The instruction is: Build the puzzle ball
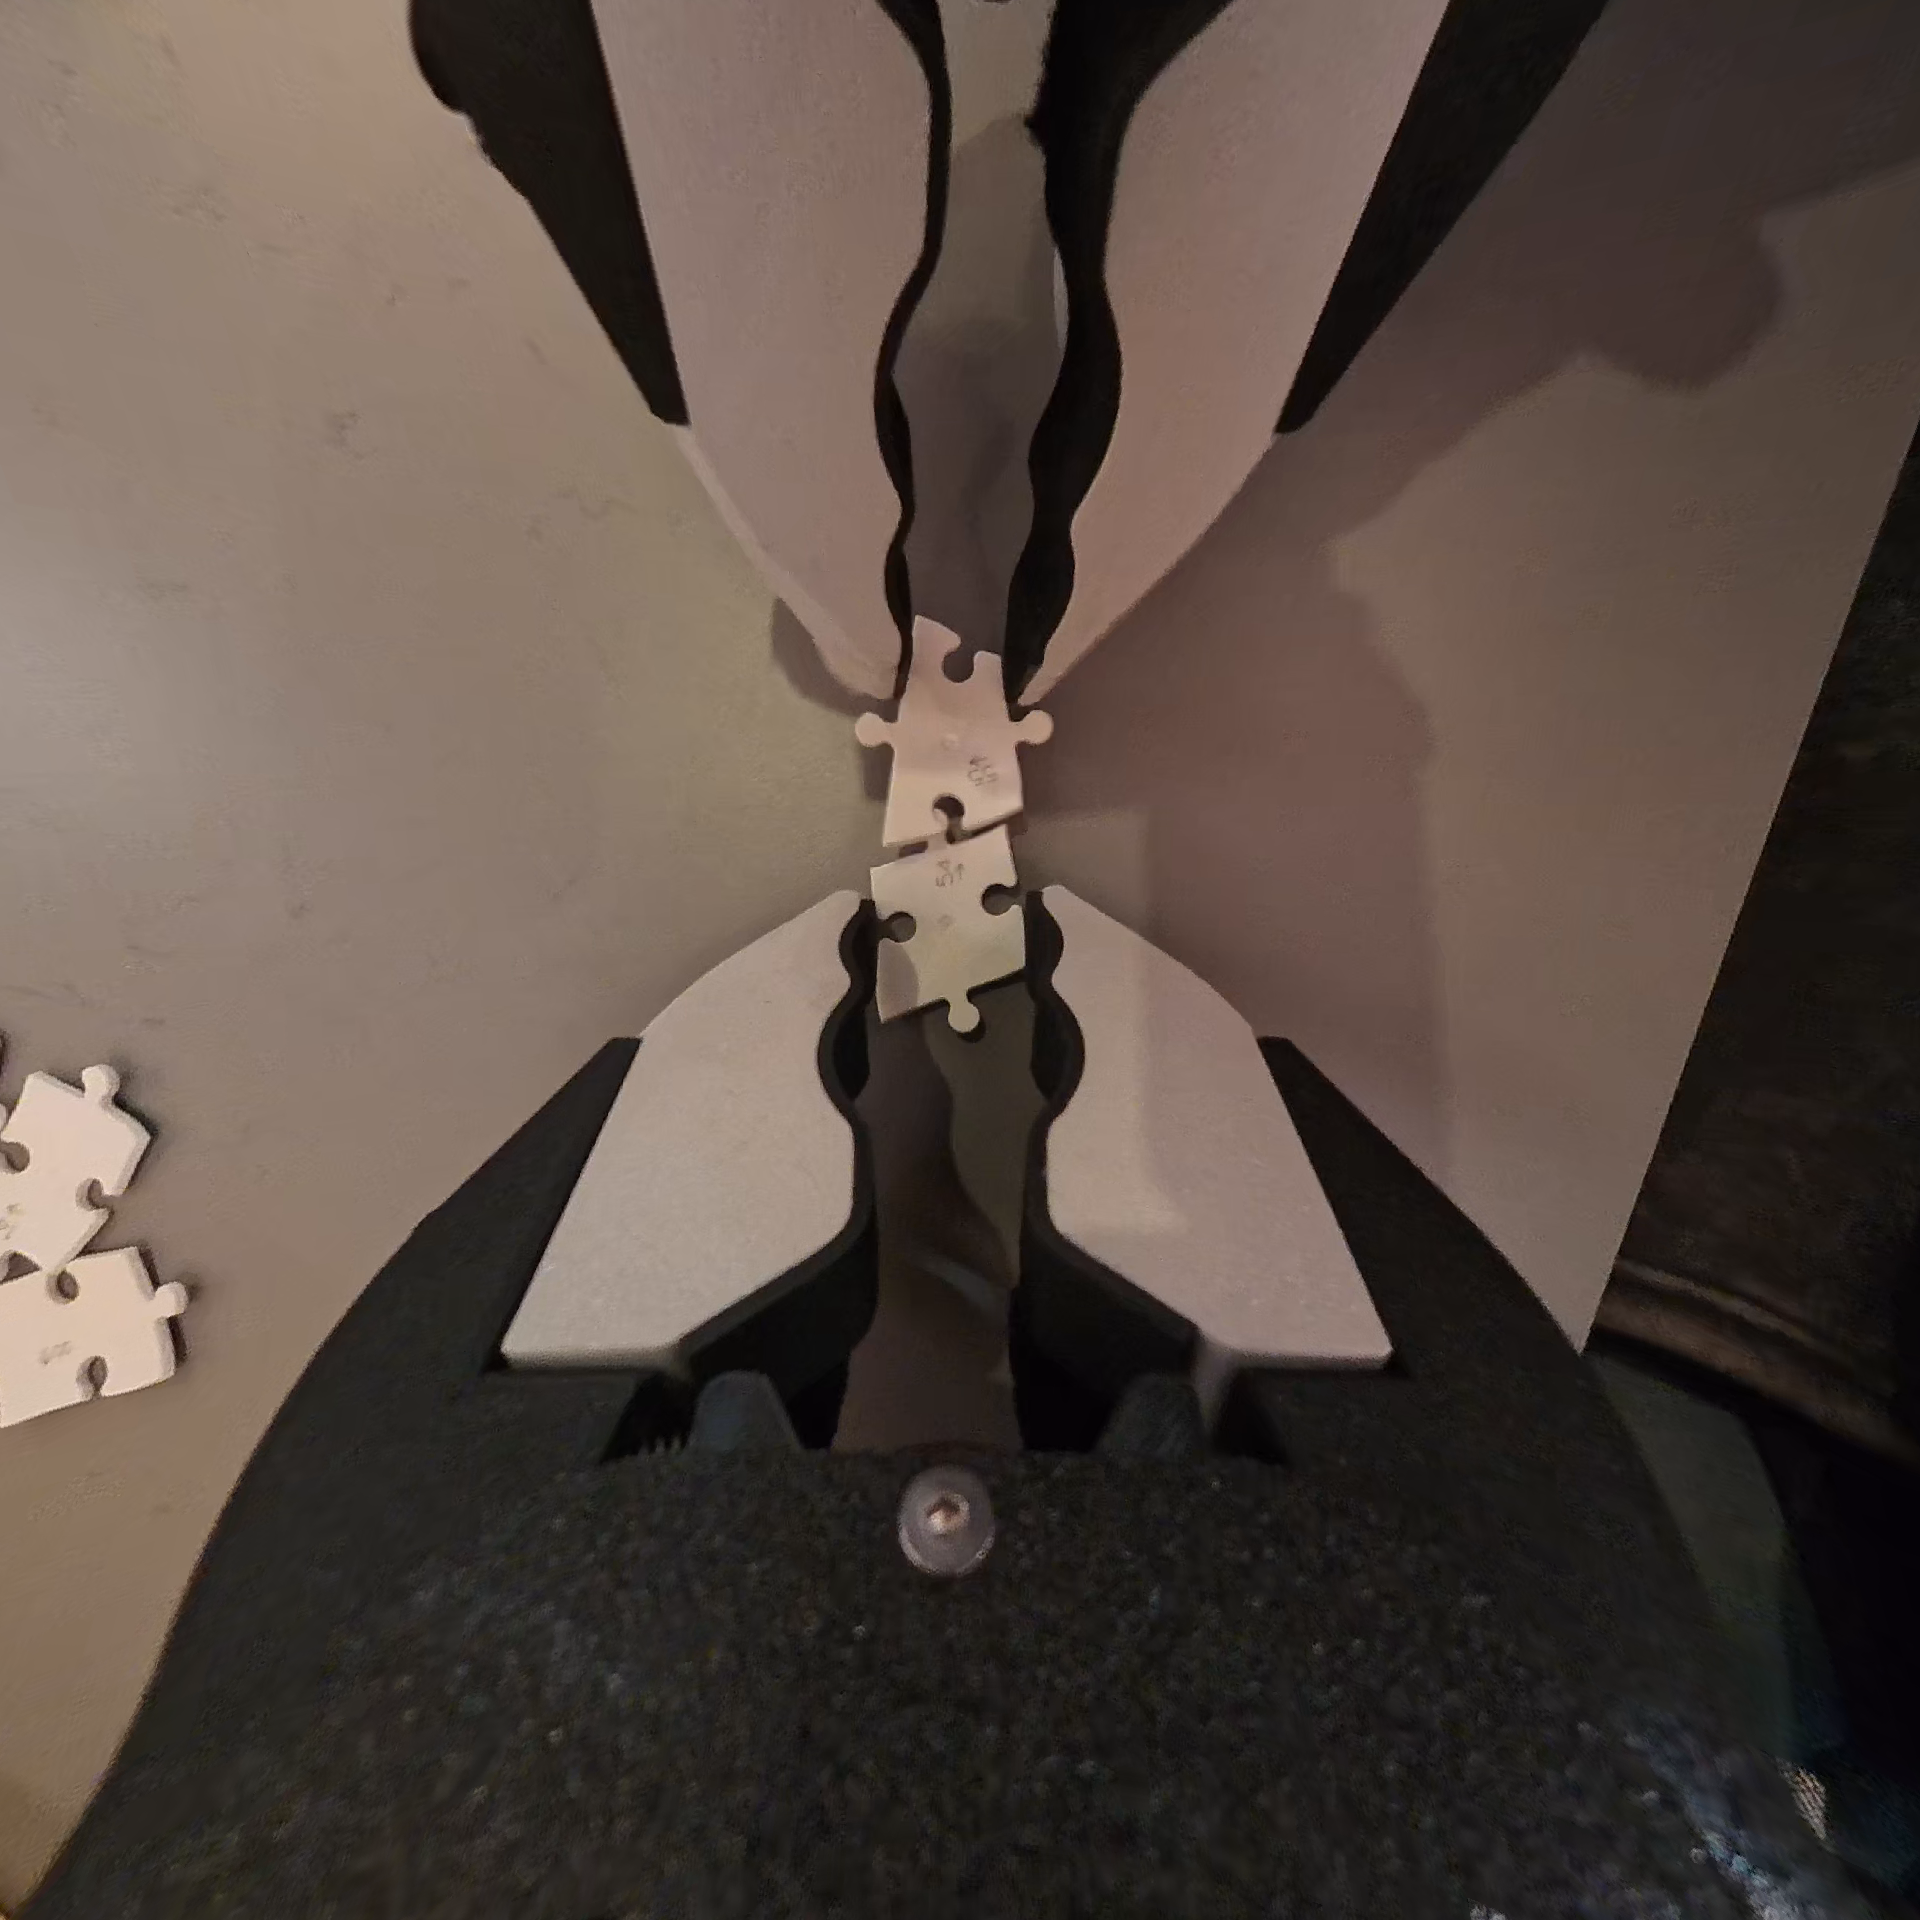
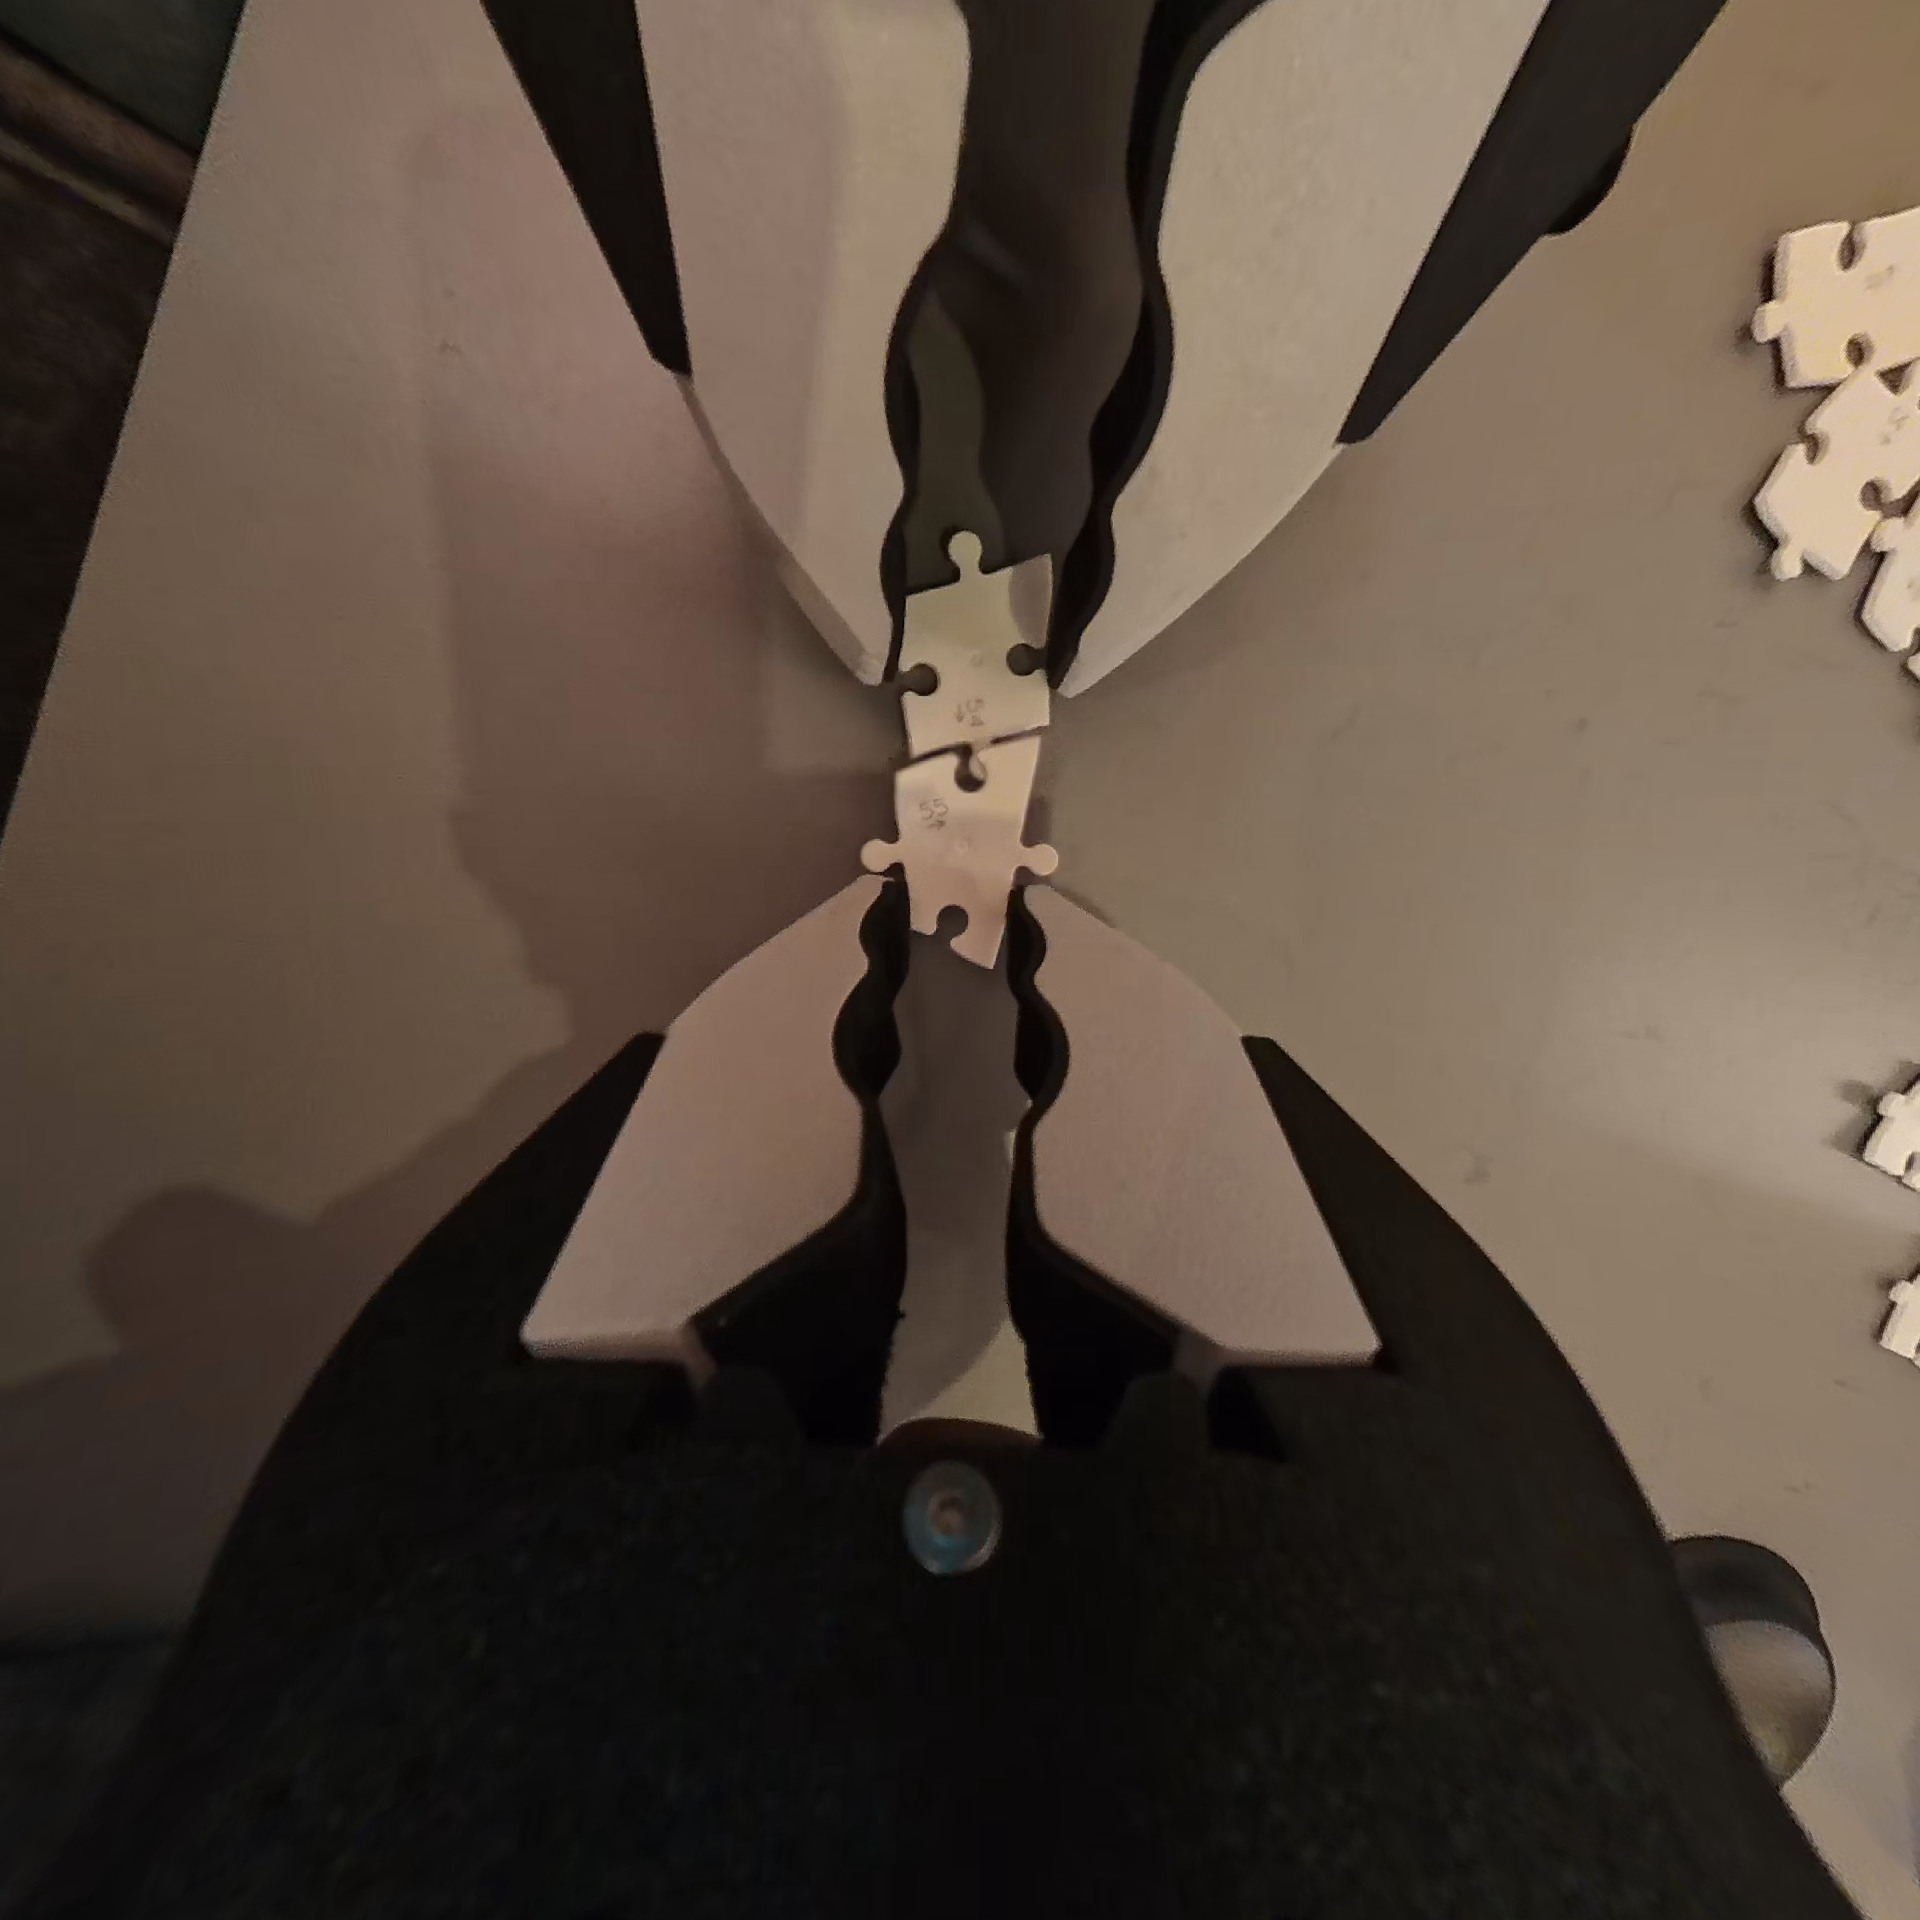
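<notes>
Black housing fills the near field; ahead of it the left gripper (image 1: 951,935) pinches one puzzle piece (image 1: 945,940), and facing it the right gripper (image 2: 956,914) pinches a second piece (image 2: 961,847). Their edges touch between the fingertips (knob near its notch, not seated, I judge). Loose pieces (image 2: 1839,416) lie beside them on the table (image 1: 312,623); most of the ball remains unbuilt.

Black textured gripper body (image 1: 945,966), grey wavy-edged jaws, one central screw (image 1: 945,1536)
</notes>
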`<action>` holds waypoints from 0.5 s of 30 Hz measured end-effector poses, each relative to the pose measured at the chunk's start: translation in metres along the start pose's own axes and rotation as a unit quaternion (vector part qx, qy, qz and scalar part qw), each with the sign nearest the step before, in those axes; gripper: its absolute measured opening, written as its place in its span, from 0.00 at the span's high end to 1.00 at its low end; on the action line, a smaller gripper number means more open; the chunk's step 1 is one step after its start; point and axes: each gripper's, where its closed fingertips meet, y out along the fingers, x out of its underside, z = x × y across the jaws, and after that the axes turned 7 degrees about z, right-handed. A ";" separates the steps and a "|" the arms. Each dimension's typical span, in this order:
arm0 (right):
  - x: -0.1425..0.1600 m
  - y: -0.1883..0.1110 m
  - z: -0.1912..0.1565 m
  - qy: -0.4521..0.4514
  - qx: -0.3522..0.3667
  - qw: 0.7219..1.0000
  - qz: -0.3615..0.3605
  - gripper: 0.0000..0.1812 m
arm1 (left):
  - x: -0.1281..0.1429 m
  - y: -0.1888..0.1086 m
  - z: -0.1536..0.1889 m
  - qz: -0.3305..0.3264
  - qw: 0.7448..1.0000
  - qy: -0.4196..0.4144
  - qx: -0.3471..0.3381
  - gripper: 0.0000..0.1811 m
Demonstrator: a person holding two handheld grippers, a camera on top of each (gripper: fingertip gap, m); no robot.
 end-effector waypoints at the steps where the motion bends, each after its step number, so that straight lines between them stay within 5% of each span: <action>1: 0.000 0.000 0.001 0.000 0.002 1.000 0.000 0.90 | 0.000 0.000 0.000 0.002 1.000 -0.001 0.001 0.85; 15: -0.009 -0.009 0.004 -0.006 0.028 0.999 0.043 0.88 | 0.000 0.000 0.000 0.006 1.000 -0.004 0.000 0.85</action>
